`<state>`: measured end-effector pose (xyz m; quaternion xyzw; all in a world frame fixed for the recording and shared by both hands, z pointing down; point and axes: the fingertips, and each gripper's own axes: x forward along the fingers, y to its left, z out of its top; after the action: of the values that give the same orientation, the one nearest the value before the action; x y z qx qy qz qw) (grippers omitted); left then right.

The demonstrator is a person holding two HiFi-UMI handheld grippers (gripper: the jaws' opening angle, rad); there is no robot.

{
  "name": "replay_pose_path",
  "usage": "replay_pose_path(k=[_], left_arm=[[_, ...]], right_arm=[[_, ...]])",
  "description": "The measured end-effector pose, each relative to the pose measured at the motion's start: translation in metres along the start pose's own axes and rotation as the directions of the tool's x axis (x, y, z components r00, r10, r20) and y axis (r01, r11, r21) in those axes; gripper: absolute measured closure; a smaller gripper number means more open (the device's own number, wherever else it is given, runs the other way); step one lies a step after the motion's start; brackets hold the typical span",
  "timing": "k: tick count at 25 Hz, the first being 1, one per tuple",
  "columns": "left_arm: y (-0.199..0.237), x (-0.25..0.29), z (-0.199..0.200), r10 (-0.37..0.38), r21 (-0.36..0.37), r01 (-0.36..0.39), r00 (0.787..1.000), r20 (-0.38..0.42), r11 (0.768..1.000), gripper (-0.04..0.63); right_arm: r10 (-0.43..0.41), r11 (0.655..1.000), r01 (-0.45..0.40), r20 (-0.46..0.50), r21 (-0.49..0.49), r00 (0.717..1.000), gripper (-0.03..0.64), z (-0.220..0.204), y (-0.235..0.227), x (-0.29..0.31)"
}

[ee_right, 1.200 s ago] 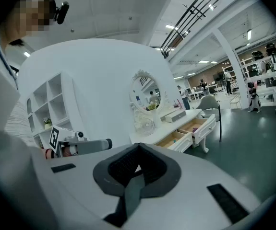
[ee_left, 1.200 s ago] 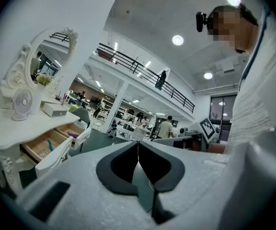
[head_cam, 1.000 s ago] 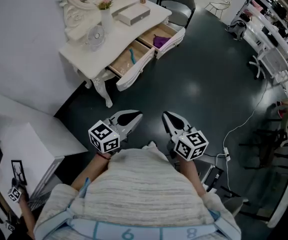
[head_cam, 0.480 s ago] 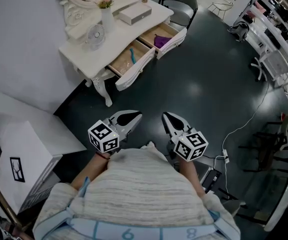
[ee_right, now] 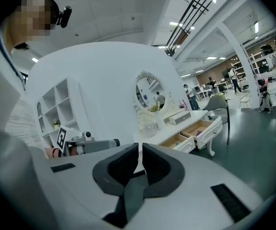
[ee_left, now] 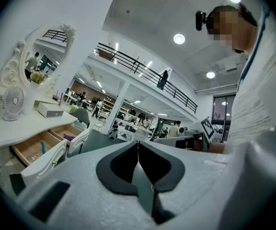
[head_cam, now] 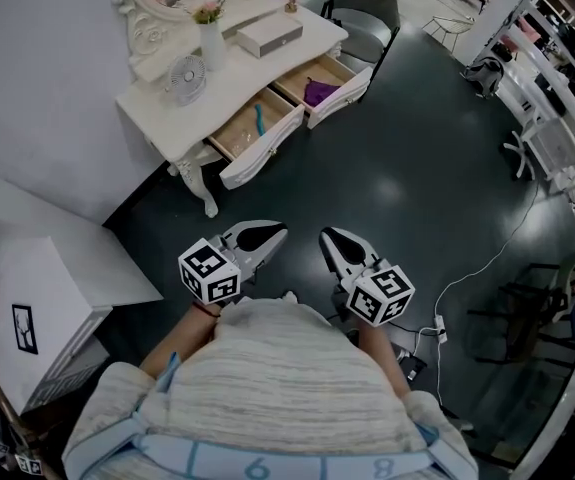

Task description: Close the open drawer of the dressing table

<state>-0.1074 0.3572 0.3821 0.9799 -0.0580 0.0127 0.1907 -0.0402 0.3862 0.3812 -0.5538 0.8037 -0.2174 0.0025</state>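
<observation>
The white dressing table (head_cam: 182, 118) stands at the upper left of the head view, well ahead of me. Two of its drawers hang open: the near drawer (head_cam: 252, 138) holds a teal item, the far drawer (head_cam: 327, 83) a purple one. Both show again in the left gripper view, near drawer (ee_left: 37, 150) and far drawer (ee_left: 73, 135), and in the right gripper view, near drawer (ee_right: 182, 141) and far drawer (ee_right: 206, 127). My left gripper (head_cam: 275, 232) (ee_left: 138, 143) is shut and empty. My right gripper (head_cam: 325, 236) (ee_right: 141, 148) is shut and empty too. Both hover over dark floor, far short of the drawers.
A grey chair (head_cam: 362, 18) stands beside the far drawer. On the tabletop are a small fan (head_cam: 185, 73), a vase (head_cam: 210, 36), a white box (head_cam: 267, 33) and a mirror (head_cam: 157, 13). A white shelf unit (head_cam: 37, 298) lies at my left. A cable (head_cam: 492, 253) trails across the floor at right.
Both grippers have edged forward toward the dressing table, which has slid slightly down and left in the head view. Jaws stay shut.
</observation>
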Motion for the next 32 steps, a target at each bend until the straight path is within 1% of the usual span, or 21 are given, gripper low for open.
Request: replay_pose_path(k=[4, 8, 11, 13, 17, 22, 29, 32], left_arm=[[-0.002, 0.014, -0.002, 0.02, 0.002, -0.02, 1.0, 0.001, 1.0, 0.58], [-0.001, 0.021, -0.013, 0.04, -0.008, -0.041, 0.999, -0.014, 0.999, 0.58], [0.011, 0.022, -0.012, 0.066, -0.02, -0.066, 0.998, -0.006, 0.998, 0.58], [0.023, 0.023, -0.006, 0.079, -0.026, -0.079, 0.997, 0.008, 0.997, 0.58], [0.05, 0.027, 0.004, 0.076, -0.032, -0.075, 0.997, 0.031, 0.997, 0.58], [0.094, 0.034, 0.025, 0.066, -0.02, -0.066, 0.998, 0.023, 0.998, 0.58], [0.166, 0.034, 0.05, 0.082, -0.018, -0.081, 0.996, 0.031, 0.997, 0.58], [0.194, 0.033, 0.06, 0.077, -0.014, -0.077, 0.997, 0.028, 0.997, 0.58]], right_arm=[[0.046, 0.999, -0.046, -0.024, -0.027, 0.999, 0.606, 0.003, -0.01, 0.002], [0.066, 0.998, -0.066, -0.03, -0.005, 0.997, 0.606, -0.001, -0.024, 0.006], [0.078, 0.997, -0.078, -0.046, -0.005, 0.996, 0.606, 0.0, -0.031, 0.014], [0.08, 0.997, -0.081, -0.051, -0.008, 0.995, 0.606, 0.004, -0.036, 0.023], [0.084, 0.996, -0.085, -0.048, -0.01, 0.995, 0.606, 0.013, -0.046, 0.047], [0.079, 0.997, -0.08, -0.055, -0.018, 0.995, 0.606, 0.029, -0.06, 0.09], [0.08, 0.996, -0.083, -0.085, -0.022, 0.993, 0.604, 0.043, -0.073, 0.157], [0.074, 0.997, -0.077, -0.091, -0.028, 0.993, 0.604, 0.05, -0.08, 0.182]])
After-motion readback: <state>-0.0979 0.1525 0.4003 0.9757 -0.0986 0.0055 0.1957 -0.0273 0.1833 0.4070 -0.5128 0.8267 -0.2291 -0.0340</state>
